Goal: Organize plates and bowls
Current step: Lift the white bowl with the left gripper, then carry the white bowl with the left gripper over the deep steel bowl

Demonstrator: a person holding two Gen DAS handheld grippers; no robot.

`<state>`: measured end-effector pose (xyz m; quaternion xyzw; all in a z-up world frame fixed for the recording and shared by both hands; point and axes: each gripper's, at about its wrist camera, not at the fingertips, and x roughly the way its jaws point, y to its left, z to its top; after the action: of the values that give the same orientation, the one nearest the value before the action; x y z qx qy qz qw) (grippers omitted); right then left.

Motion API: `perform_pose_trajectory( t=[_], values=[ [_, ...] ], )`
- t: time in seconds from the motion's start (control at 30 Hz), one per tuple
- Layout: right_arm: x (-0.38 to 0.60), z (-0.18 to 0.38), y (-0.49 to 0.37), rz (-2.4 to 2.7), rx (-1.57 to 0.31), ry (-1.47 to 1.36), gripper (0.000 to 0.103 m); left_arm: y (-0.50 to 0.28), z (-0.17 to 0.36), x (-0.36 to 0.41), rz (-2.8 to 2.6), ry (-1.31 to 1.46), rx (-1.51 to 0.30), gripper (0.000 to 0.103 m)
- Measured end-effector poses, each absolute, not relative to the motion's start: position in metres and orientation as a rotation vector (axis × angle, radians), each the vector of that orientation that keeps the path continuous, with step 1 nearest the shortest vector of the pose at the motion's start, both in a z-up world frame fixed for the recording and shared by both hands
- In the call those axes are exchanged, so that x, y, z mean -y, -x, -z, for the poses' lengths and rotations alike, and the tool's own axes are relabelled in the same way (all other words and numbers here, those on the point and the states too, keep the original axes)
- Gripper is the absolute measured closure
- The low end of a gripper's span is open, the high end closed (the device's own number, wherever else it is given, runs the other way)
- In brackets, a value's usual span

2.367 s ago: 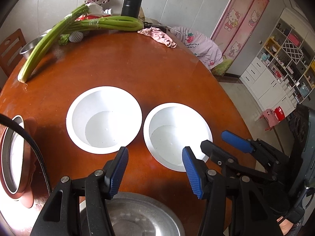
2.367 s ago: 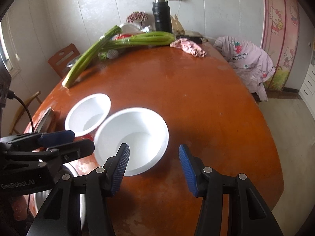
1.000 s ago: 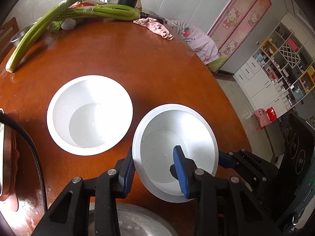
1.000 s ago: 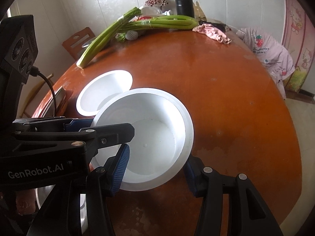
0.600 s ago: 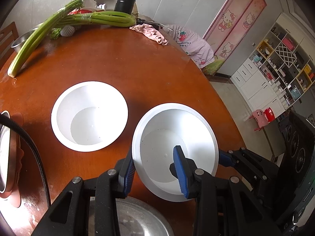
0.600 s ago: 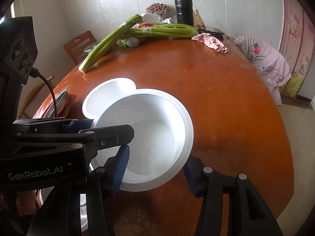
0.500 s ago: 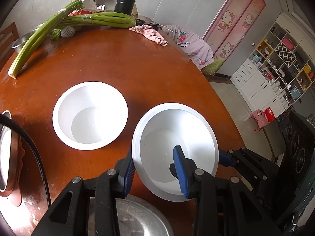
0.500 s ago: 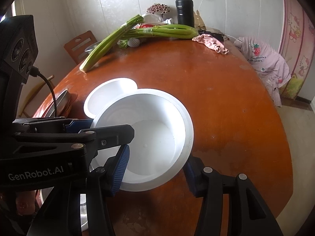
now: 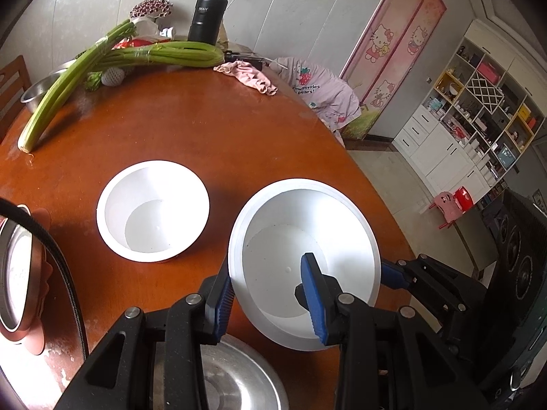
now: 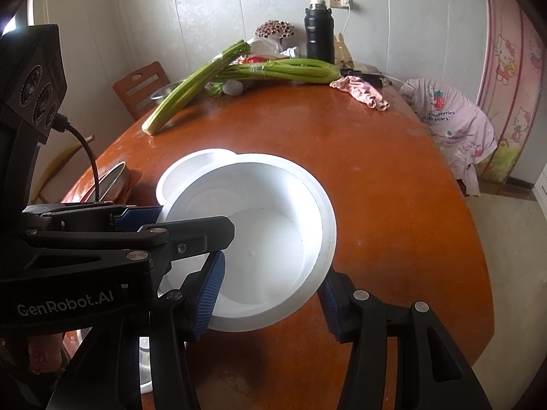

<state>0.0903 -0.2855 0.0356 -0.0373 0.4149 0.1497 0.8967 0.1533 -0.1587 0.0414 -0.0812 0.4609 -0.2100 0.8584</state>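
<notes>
Lifted off the table (image 9: 191, 130) since the earlier frames, the right-hand white bowl (image 9: 304, 266) now hangs in the air between both tongs, where before it sat beside its twin with both tongs standing apart and empty. It is tilted slightly, its rim toward the second bowl (image 9: 154, 210), which rests on the table just left of it in the left wrist view; in the right wrist view the held rim overlaps the resting one. The likely aim is to nest one in the other.

Largest first: one round table; two long bundles of green stalks (image 9: 112, 58) at its far edge, out of the way; two white bowls; one steel plate (image 9: 236, 376) at the near edge below the tongs; one steel dish (image 9: 15, 266) on a red plate at the left.

The left gripper (image 9: 270, 294) is clamped on the bowl's near wall, one pad inside and one outside. The right gripper (image 10: 270, 294) pinches its other side the same way, sharing the load.
</notes>
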Motion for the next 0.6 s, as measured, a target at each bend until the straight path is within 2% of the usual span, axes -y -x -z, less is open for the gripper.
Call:
perform_pose_trajectory(
  t=[0.6],
  values=[
    [0.272,-0.061,-0.062,-0.344,-0.785,0.089,0.048,-0.12,-0.07,0.139,0.423,0.154,-0.879,0.065]
  ],
)
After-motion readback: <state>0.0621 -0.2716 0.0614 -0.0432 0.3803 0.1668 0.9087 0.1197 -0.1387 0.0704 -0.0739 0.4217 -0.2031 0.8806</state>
